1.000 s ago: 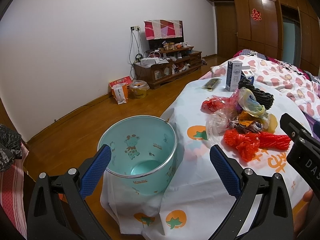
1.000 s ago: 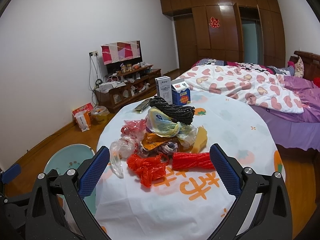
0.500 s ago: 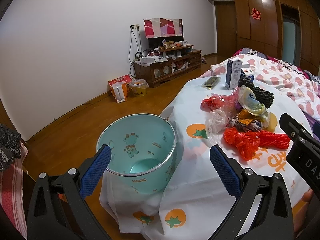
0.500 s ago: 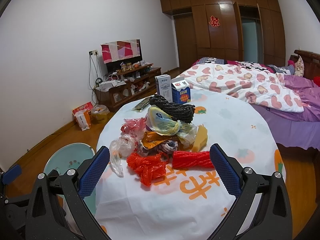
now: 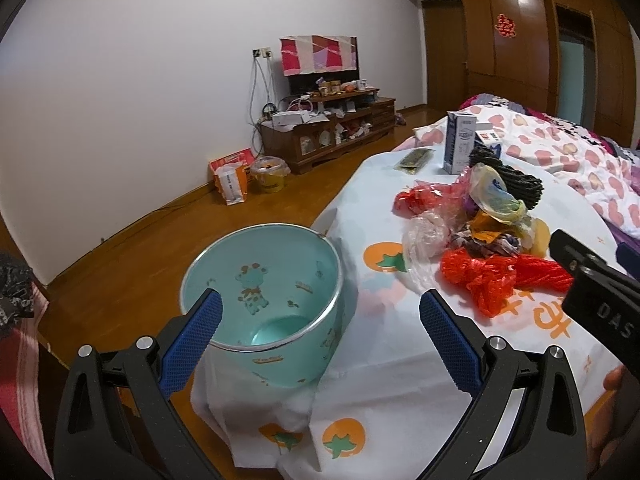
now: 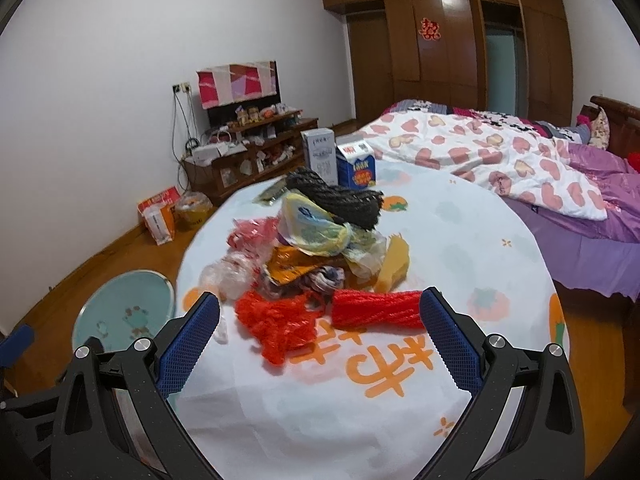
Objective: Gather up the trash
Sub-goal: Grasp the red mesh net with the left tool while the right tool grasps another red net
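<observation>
A heap of trash point(image 6: 320, 248) lies on the round table point(image 6: 460, 240): red netting point(image 6: 280, 320), a red rope bundle point(image 6: 376, 310), plastic bags, an orange wrapper and a black rope coil point(image 6: 340, 200). The same trash heap point(image 5: 480, 232) shows in the left wrist view. A mint-green bin point(image 5: 264, 292) with a giraffe print stands at the table's left edge, empty inside. My left gripper point(image 5: 320, 332) is open just above the bin's near rim. My right gripper point(image 6: 320, 334) is open close in front of the red netting and rope, holding nothing.
Two cartons point(image 6: 340, 160) and a dark packet point(image 5: 414, 158) sit at the table's far side. A bed with a heart-print quilt point(image 6: 500, 152) lies to the right. A TV stand point(image 5: 332, 128) and bags on the floor point(image 5: 248, 172) line the far wall.
My right gripper has moved forward, nearer the red netting and rope. The left gripper has shifted slightly, the bin sitting a bit lower between its fingers.
</observation>
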Tool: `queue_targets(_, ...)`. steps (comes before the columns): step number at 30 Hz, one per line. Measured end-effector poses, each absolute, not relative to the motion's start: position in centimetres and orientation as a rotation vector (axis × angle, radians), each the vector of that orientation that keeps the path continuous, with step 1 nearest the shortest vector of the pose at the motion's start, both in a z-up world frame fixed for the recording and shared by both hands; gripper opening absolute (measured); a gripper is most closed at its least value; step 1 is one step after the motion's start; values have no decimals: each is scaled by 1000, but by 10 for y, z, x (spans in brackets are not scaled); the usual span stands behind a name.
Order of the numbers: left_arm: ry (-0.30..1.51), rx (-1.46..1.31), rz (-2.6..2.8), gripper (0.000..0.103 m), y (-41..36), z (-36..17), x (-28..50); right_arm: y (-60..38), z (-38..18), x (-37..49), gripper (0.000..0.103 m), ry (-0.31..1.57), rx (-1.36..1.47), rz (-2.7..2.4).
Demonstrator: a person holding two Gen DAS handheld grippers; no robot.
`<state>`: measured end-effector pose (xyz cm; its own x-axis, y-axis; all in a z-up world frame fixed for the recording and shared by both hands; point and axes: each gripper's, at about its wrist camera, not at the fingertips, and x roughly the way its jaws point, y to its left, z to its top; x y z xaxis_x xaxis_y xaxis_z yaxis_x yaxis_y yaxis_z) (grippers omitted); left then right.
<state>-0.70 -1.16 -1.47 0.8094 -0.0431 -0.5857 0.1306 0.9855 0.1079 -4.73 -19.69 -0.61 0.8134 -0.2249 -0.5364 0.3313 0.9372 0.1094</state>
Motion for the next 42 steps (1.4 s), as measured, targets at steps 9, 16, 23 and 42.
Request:
queue_targets(9, 684, 146, -124, 97, -23, -37, 10, -244, -27, -34, 98, 600, 228, -345)
queue_targets(16, 731, 143, -131, 97, -30, -55, 30, -301, -64, -27, 90, 693, 287, -386)
queue_targets(23, 718, 119, -230, 96, -53, -51, 41, -304, -83, 4, 84, 798, 279, -269)
queue_targets(42, 848, 164, -444, 39, -159, -93, 58, -324, -84, -25, 20, 744, 305, -293)
